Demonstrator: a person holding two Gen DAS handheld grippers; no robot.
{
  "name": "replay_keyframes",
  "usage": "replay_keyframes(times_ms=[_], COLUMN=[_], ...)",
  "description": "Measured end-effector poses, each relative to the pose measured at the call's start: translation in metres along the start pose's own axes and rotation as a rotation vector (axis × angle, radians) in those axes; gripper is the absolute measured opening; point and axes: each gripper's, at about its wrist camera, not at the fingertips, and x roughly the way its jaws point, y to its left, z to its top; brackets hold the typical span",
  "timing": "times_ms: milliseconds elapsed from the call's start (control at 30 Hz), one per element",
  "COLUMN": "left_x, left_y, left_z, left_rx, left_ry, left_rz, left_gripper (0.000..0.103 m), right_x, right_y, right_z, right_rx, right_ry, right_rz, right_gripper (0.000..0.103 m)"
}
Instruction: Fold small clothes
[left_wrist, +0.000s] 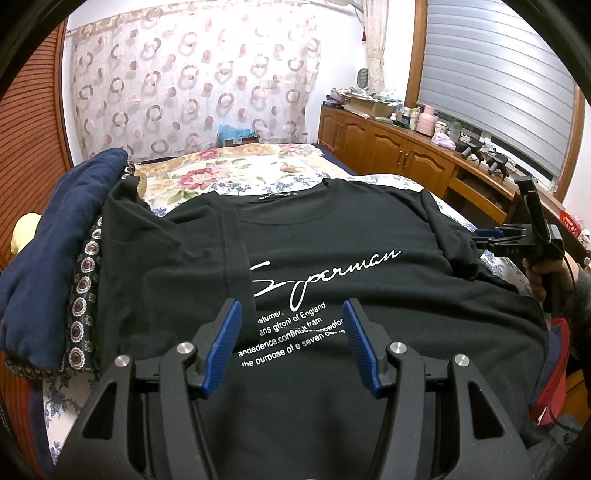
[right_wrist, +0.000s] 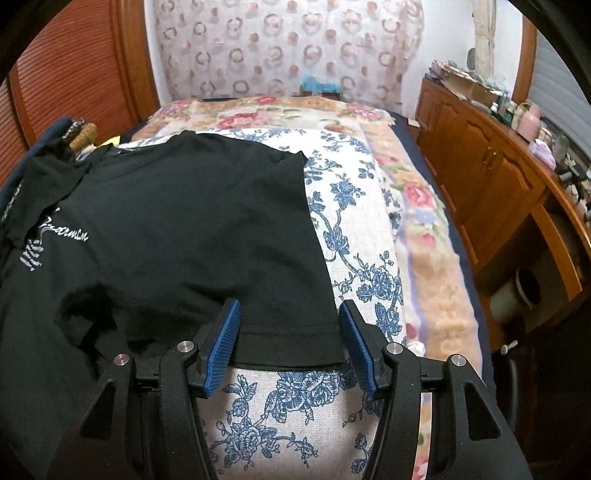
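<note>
Black T-shirt (left_wrist: 314, 266) lies print-up on the bed (right_wrist: 354, 206), over the blue-flowered sheet, one sleeve folded across the chest. We hold the left claw (left_wrist: 291, 343) spread above the white lettering, pinching nothing. Our right claw (right_wrist: 290, 339) is spread at the shirt's 3 o'clock sleeve, hem between its pads, not gripped. Navy garment (left_wrist: 48, 258) piled at 9 o'clock.

Black T-shirt (left_wrist: 332, 236) lies on floral bed (right_wrist: 354, 206).
</note>
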Motion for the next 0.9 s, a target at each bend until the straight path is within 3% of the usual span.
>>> replay_keyframes(times_ms=[67, 133, 200, 533, 900], left_x=[0.001, 0.002, 0.002, -0.003, -0.003], left_y=[0.000, 0.001, 0.002, 0.007, 0.016], left_z=[0.000, 0.000, 0.000, 0.000, 0.001], left_rx=[0.000, -0.002, -0.005, -0.021, -0.038], left_ry=[0.003, 0.004, 0.002, -0.012, -0.011], left_rz=[-0.003, -0.002, -0.002, 0.009, 0.028], left_gripper=[0.056, 0.056, 0.056, 0.056, 0.056], right_x=[0.000, -0.001, -0.001, -0.028, -0.007], right_y=[0.002, 0.007, 0.010, 0.059, 0.135], right_z=[0.001, 0.002, 0.005, 0.055, 0.111], right_rx=[-0.019, -0.035, -0.051, -0.113, -0.187], right_ry=[-0.002, 0.004, 0.005, -0.121, -0.146], right_rz=[0.021, 0.049, 0.036, 0.135, 0.248], right_gripper=[0.035, 0.010, 0.004, 0.002, 0.002])
